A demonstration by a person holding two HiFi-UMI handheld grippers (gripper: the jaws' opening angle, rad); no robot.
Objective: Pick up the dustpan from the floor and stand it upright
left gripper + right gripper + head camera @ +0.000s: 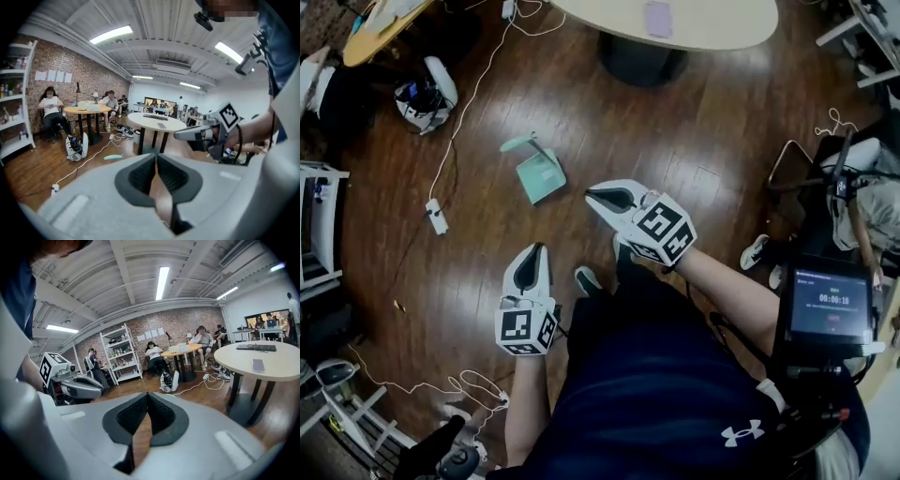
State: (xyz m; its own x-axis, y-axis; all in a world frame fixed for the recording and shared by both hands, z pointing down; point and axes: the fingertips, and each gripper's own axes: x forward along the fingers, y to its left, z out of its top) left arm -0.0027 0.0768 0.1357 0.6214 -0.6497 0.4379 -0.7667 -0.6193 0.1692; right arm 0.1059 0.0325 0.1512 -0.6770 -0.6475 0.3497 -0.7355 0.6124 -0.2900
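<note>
Dustpan (540, 174), mint-green plastic with a short handle, lies flat on the dark wooden floor (675, 131), ahead of both tools and apart from them. It is not upright, so grasping and standing it remain. Left tool (536, 249) and right tool (589, 194) are closed and empty. The left gripper view shows only a low sliver of the dustpan, and the right gripper view shows none.
</note>
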